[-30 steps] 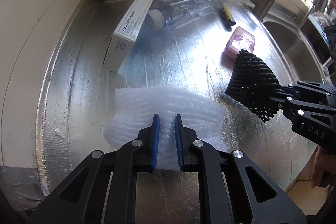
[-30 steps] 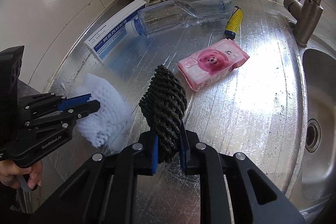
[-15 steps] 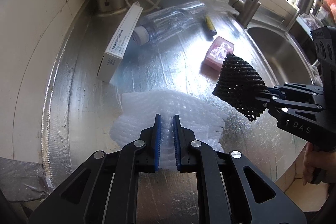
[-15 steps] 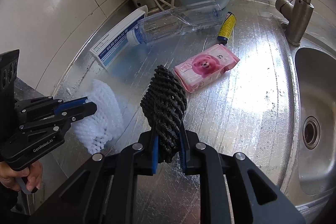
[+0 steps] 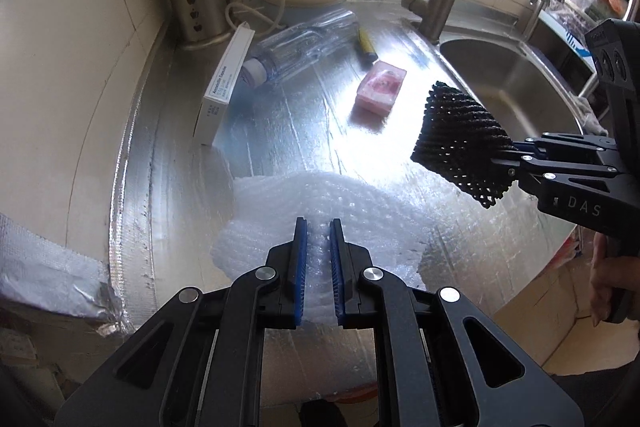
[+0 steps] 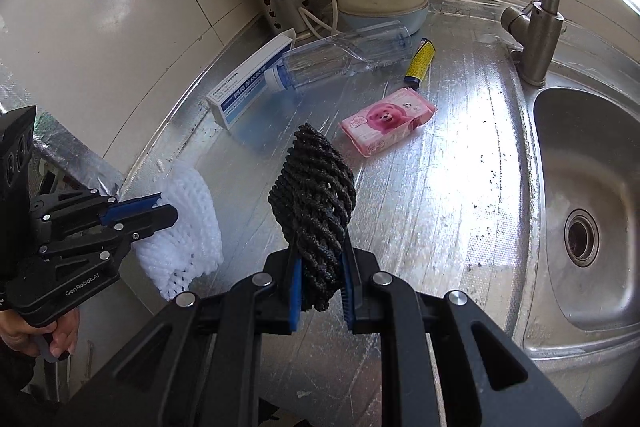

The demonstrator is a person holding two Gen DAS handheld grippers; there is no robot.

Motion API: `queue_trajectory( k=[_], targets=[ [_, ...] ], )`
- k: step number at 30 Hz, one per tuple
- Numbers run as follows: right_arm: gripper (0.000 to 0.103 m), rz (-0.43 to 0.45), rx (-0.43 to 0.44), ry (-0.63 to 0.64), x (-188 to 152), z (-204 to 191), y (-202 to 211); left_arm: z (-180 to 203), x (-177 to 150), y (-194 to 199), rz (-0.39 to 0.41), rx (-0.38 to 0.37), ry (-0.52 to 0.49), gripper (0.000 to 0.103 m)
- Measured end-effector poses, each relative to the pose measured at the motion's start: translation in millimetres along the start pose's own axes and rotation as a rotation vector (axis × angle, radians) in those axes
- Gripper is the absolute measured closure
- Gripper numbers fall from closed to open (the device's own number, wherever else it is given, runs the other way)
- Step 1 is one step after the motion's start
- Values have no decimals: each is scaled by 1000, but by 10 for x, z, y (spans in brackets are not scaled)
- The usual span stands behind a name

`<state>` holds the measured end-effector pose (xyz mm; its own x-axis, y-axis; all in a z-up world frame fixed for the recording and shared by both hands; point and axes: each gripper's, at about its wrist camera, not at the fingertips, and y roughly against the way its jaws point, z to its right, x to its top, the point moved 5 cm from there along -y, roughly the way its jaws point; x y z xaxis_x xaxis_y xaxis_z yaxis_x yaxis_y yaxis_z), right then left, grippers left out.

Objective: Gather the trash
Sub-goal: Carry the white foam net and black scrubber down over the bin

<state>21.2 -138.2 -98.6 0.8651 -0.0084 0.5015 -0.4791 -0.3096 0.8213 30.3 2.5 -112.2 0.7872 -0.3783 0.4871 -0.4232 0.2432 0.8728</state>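
- Both tools have lifted since the earlier frame: left tool (image 5: pixel 319 259) pinching the white foam net sleeve (image 5: pixel 320 203), right tool (image 6: pixel 320 281) pinching the black foam net sleeve (image 6: pixel 314 203).
- Shiny steel counter (image 6: pixel 440 187), sink (image 6: pixel 580 187) at right, tiled wall behind.
- Clear plastic bottle's (image 6: pixel 340 59) label is unreadable.

Black foam net (image 6: pixel 314 203), white foam net (image 5: pixel 328 203), pink wipes pack (image 6: pixel 387 119).

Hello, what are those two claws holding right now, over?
Left gripper shut on white foam net. Right gripper shut on black foam net. Bottle, medicine box, tissue pack remain. Nothing blocking.
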Motion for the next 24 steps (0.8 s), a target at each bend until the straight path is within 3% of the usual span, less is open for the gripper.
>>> queue_trajectory(
  k=[14,24],
  targets=[
    [88,-46,23,86,-818,-362,543,399,-627,545,-5,-97,-128,92],
    [88,-177,51,160,-1656,-642,510,698,-1368,596,-105,-153,-220,92]
  ],
)
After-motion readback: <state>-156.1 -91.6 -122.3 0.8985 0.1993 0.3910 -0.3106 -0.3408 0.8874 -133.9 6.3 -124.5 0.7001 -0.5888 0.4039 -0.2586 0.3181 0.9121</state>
